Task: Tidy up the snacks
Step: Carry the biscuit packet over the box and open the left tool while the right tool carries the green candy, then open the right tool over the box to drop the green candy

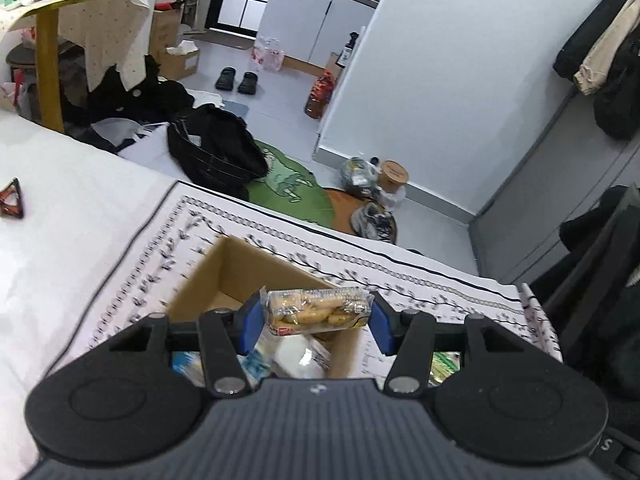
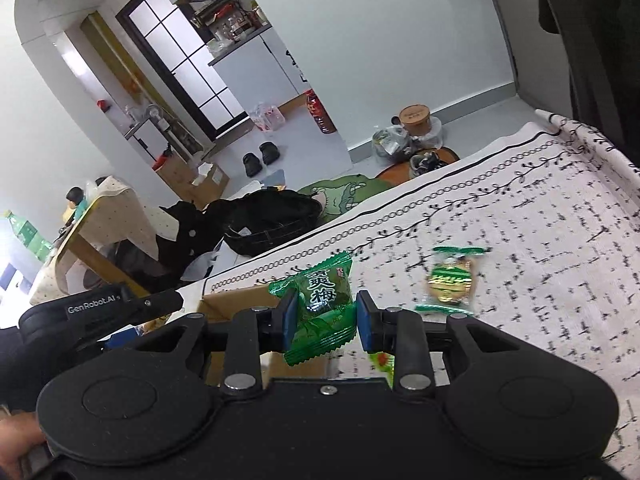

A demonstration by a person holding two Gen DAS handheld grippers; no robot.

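Observation:
My left gripper [image 1: 316,318] is shut on a clear packet of biscuits [image 1: 316,310] and holds it over the open cardboard box [image 1: 240,268], which has several white and blue snack packets [image 1: 296,356] inside. My right gripper [image 2: 326,320] is shut on a green plum-candy packet [image 2: 324,308], held above the patterned cloth just right of the box [image 2: 236,300]. A green and gold wrapped snack [image 2: 450,280] lies on the cloth to the right. The left gripper's body [image 2: 104,312] shows at the left of the right wrist view.
The box stands on a white patterned cloth [image 1: 420,280] on a bed. A brown hair clip [image 1: 12,200] lies on the sheet at far left. Beyond the bed edge are a black bag [image 1: 216,152], a green mat [image 1: 292,188] and shoes [image 1: 374,220].

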